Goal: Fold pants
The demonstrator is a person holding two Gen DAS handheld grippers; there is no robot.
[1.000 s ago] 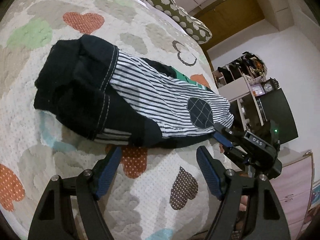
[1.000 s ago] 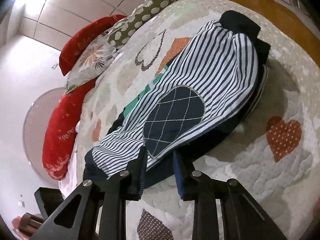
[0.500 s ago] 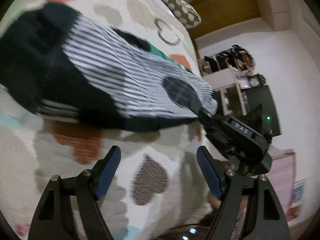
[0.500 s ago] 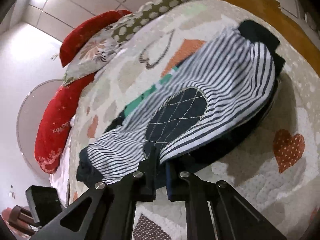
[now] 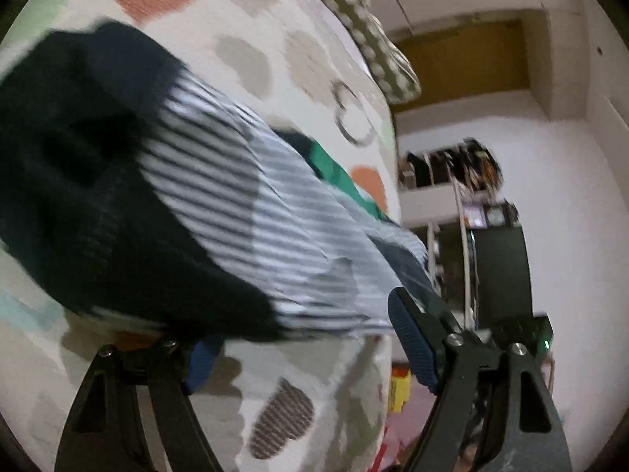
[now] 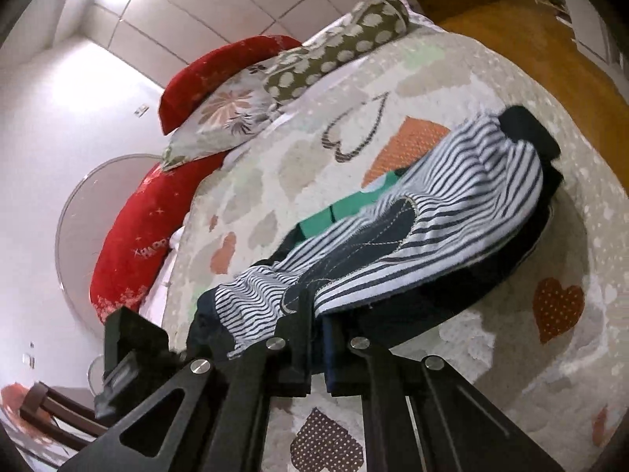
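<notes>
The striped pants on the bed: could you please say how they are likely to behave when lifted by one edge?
Probably floppy: the striped pants sag and wrinkle where the right claw pinches their edge. Likely light, since that one shut pinch raises the fabric off the heart-print bedspread. The stacked layers may slide apart, so the closing left claw at the dark end should help.

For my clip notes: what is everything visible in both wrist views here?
pants: one, navy and white striped with dark patch and dark waistband, on the bedspread, near edge lifted
green garment: one, beneath the pants
bedspread: one, cream with coloured hearts, covers the bed
pillows: red, floral, olive spotted, at the bed's far end
shelves: cluttered, against the white wall
left gripper: black with blue pads, jaws closing, pants edge lying over its left finger
right gripper: black, shut on the pants edge
</notes>
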